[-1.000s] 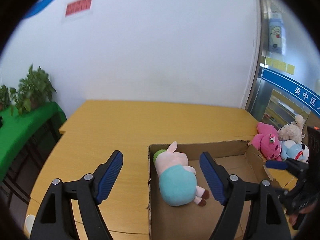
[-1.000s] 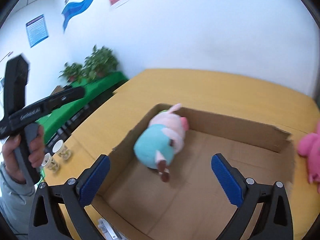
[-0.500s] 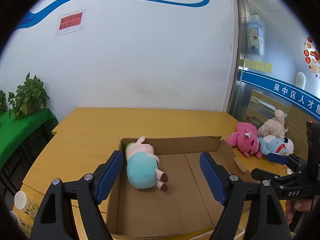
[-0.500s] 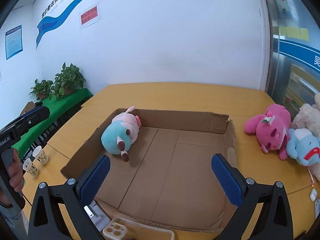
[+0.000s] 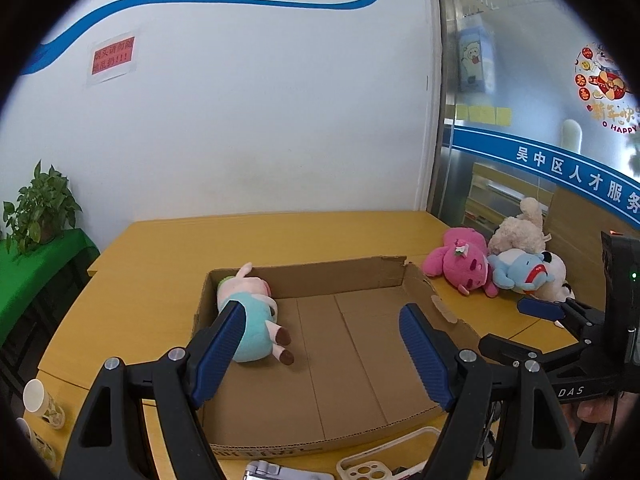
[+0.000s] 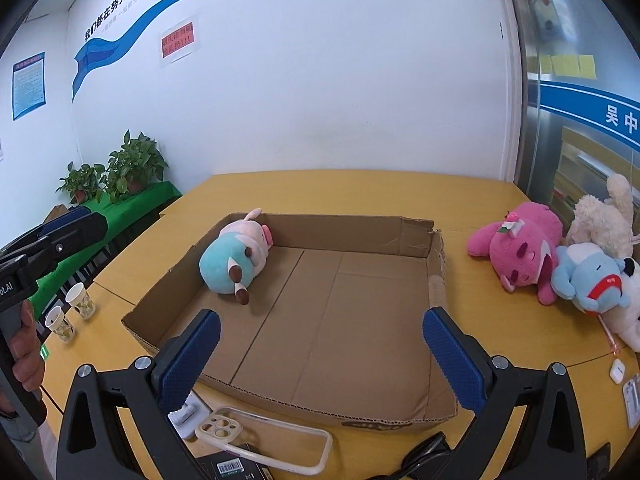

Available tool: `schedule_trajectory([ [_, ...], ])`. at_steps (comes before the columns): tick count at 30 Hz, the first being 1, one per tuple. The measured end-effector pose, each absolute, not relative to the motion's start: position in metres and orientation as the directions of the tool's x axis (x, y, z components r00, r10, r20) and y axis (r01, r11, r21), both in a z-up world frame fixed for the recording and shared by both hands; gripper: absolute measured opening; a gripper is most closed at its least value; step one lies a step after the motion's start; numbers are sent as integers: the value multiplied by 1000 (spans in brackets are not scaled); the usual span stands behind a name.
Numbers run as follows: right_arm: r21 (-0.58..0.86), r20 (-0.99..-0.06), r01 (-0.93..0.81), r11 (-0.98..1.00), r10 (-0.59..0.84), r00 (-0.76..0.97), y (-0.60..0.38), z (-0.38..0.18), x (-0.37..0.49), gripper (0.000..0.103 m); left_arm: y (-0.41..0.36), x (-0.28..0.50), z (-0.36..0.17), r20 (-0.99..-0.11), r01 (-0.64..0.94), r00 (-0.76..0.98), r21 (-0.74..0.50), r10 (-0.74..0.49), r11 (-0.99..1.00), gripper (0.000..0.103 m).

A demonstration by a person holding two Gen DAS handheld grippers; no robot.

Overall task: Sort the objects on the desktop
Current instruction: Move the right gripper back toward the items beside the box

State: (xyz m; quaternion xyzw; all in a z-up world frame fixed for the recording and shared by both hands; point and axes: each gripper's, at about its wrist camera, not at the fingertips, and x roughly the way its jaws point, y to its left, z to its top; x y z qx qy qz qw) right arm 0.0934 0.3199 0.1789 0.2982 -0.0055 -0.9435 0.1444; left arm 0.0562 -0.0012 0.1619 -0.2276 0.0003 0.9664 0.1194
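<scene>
A shallow cardboard box point(image 5: 384, 276) point(image 6: 436, 264) lies on the yellow table. A teal and pink pig plush point(image 5: 252, 320) point(image 6: 232, 260) lies in its far left corner. A pink plush point(image 5: 460, 264) point(image 6: 520, 248), a blue plush point(image 5: 520, 274) point(image 6: 588, 280) and a cream plush point(image 5: 520, 232) point(image 6: 604, 216) lie on the table right of the box. My left gripper point(image 5: 322, 350) is open and empty above the box's near part. My right gripper point(image 6: 320, 356) is open and empty above the box's near edge.
A white phone case point(image 6: 264, 444) point(image 5: 368, 472), a small white device point(image 6: 188, 412) and a black item point(image 6: 236, 468) lie at the table's near edge. Paper cups point(image 6: 80, 300) point(image 5: 40, 400) stand at the left. An earbud case point(image 6: 618, 370) lies at the right. Potted plants point(image 6: 132, 168) stand on a green-covered table.
Both grippers have pulled back and up from the box, so the whole box and the plush pile show. The pig plush stays in the box. Both stay open.
</scene>
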Motion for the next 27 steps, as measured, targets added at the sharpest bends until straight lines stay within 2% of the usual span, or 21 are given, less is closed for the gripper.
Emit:
schedule_trajectory([
  [7, 91, -579, 265, -960, -268, -770, 313, 168, 91, 103, 5, 58, 137, -498, -270, -825, -71, 268, -960, 79],
  [27, 50, -594, 273, -961, -248, -765, 301, 132, 108, 103, 17, 66, 86, -541, -335, -764, -134, 352, -933, 79],
])
